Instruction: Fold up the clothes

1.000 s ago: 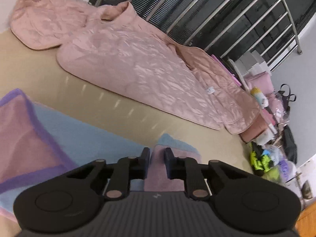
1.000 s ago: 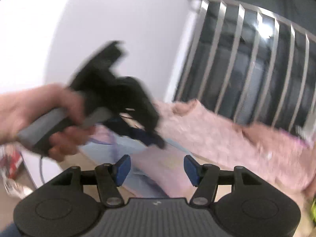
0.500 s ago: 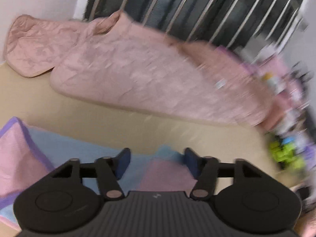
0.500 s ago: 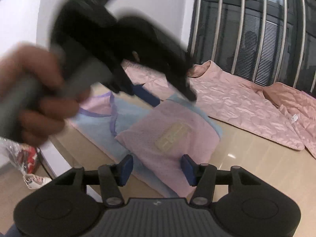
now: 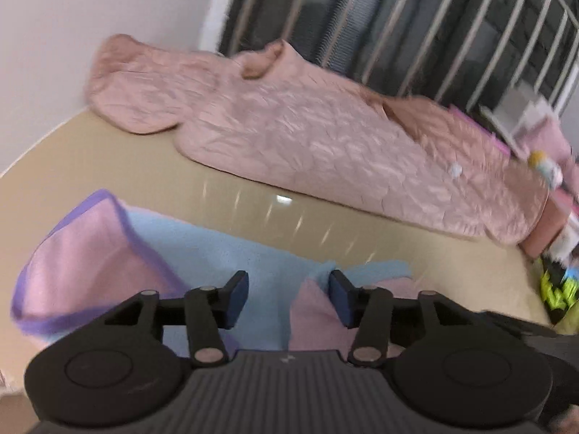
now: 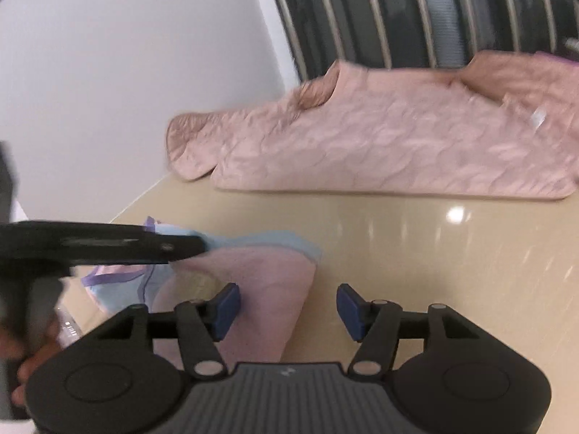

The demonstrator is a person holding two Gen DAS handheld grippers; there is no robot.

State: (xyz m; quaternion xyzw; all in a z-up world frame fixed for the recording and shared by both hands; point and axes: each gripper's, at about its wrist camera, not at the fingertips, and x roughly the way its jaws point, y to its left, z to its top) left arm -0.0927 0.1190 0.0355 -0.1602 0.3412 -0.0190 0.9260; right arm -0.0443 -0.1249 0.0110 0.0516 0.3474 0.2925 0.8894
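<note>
I am looking across a glossy beige table (image 5: 108, 152) from two cameras, one on each of the grippers I hold. Behind the table stand a plain white wall (image 6: 126, 72) and a dark window with pale metal bars (image 5: 416, 25).

The largest thing on the table is a quilted pink jacket (image 5: 325, 137), spread flat along the far edge just beneath the bars, with one sleeve reaching toward the wall. The right camera shows the same jacket (image 6: 380, 137) lying well apart from the cloth nearer to me.

Closer in lies a light blue garment (image 5: 224, 253) with pink panels and purple trim, partly folded, resting flat on the near part of the table. In the left camera, a pink, purple-edged section sits to the left and a pink flap lies folded over the blue on the right. In the right camera the garment (image 6: 260, 271) appears as a pink folded panel with a blue edge, just left of centre.

My left gripper (image 5: 289, 294) hovers just above this garment with its blue-padded fingers spread wide, gripping nothing. From the right camera it (image 6: 184, 246) shows as a blurred black shape at the left, its tip over the blue edge; my left hand (image 6: 32, 358) is wrapped around its handle.

My right gripper (image 6: 287, 311) is also spread wide and empty, its left finger over the pink panel, its right finger over bare table.

At the far right of the left camera is a blurred heap of colourful items (image 5: 553, 181), too unclear to identify.
</note>
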